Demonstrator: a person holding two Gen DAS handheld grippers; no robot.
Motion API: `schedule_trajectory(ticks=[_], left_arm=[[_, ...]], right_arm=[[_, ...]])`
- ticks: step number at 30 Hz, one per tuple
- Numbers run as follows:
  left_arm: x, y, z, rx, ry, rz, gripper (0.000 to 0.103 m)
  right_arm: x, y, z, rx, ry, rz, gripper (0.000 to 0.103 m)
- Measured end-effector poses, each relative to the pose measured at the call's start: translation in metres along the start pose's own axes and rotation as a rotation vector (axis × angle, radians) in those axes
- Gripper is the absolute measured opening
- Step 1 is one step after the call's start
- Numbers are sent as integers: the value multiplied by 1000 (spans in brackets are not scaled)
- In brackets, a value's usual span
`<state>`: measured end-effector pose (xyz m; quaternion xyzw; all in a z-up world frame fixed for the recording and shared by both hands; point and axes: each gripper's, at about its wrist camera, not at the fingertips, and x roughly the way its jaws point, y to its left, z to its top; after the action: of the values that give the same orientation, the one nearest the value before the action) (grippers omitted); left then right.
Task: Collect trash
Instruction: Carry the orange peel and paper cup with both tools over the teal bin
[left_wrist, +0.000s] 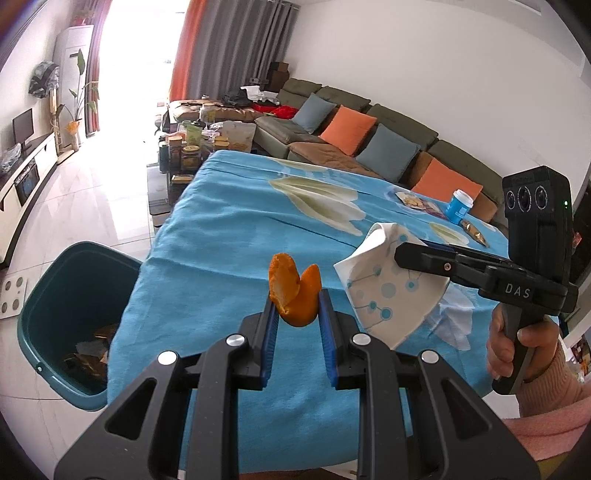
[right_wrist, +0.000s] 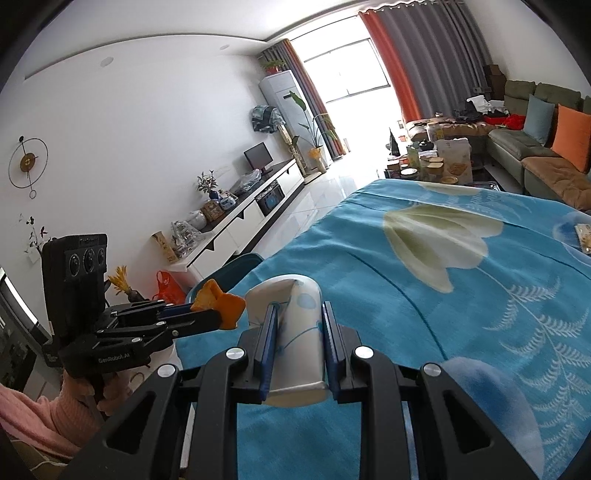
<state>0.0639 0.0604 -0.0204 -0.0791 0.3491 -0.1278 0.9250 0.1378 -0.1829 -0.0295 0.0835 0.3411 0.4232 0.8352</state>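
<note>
My left gripper (left_wrist: 295, 306) is shut on an orange peel (left_wrist: 293, 291) and holds it above the blue-clothed table (left_wrist: 229, 221), near its left edge. A teal trash bin (left_wrist: 62, 317) stands on the floor just left of the table, with some scraps inside. My right gripper (right_wrist: 299, 314) is shut on a crushed white paper cup (right_wrist: 295, 325) with blue dots. In the left wrist view the cup (left_wrist: 384, 295) hangs to the right of the peel in the right gripper (left_wrist: 404, 254). In the right wrist view the left gripper (right_wrist: 218, 314) holds the peel (right_wrist: 218, 301) at left.
A blue tub (left_wrist: 458, 206), a snack packet (left_wrist: 421, 205) and a small wrapper (left_wrist: 474, 232) lie on the table's far right. A sofa with cushions (left_wrist: 347, 129) stands behind it. A cluttered coffee table (left_wrist: 192, 147) is beyond, and a TV cabinet (right_wrist: 236, 225) runs along the left wall.
</note>
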Motion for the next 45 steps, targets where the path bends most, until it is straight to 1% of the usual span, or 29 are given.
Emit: schedule_trajectory(ticks=[15, 31, 45], left_arm=[[-14, 21, 0, -16, -22, 42, 22], [-21, 36, 1, -34, -36, 75, 22], [-32, 61, 3, -65, -55, 133, 22]], right_arm=[[27, 15, 11, -26, 15, 32, 22], [46, 27, 19, -50, 30, 58, 22], [71, 43, 33, -61, 50, 96, 22]])
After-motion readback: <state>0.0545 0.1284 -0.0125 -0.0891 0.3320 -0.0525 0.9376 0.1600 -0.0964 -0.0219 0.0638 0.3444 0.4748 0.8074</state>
